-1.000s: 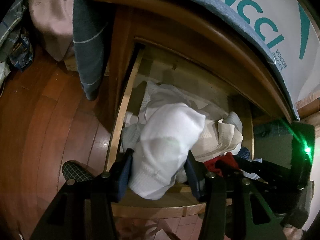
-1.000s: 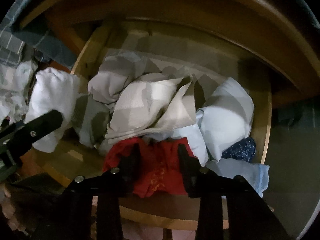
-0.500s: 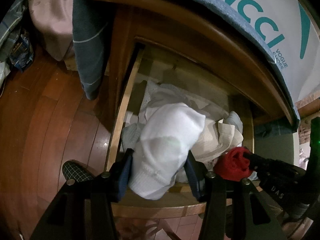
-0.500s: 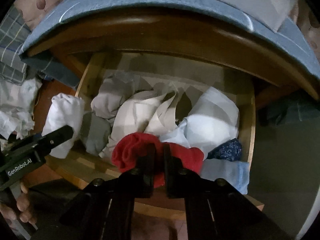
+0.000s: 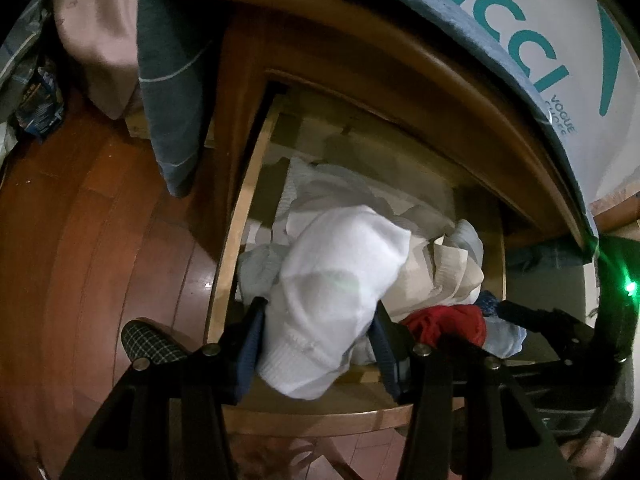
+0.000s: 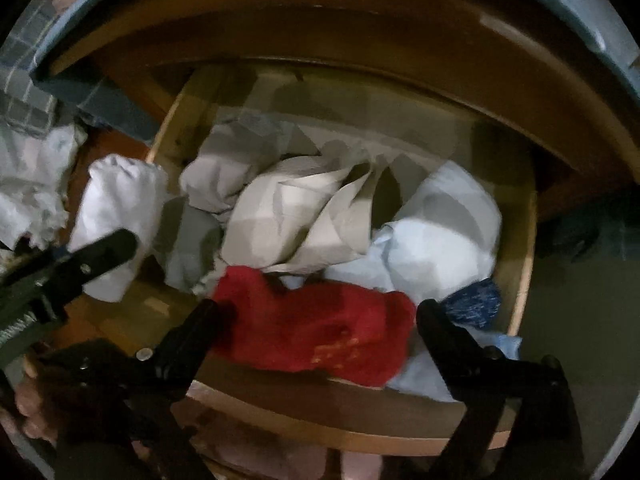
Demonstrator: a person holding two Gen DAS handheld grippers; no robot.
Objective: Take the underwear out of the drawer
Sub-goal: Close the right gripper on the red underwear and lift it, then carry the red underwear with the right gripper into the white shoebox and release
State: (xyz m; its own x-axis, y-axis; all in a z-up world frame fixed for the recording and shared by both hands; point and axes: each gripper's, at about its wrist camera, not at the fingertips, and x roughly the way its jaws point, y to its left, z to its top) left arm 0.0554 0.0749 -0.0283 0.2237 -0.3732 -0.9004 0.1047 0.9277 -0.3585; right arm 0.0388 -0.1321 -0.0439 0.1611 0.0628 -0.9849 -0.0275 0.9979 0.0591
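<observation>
Over the wooden drawer (image 6: 524, 280), right gripper (image 6: 320, 312) just opened—crumpled red underwear (image 6: 320, 332) between; left gripper (image 5: 320, 320) clamps ribbed white cloth (image 5: 332, 288).

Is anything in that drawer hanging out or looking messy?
Yes. The red underwear spills over the drawer front edge, lying loose between the right gripper jaws, which have just been opening. The left gripper holds a white garment drooping over the same edge. The remaining clothes are crumpled, not folded.
</observation>
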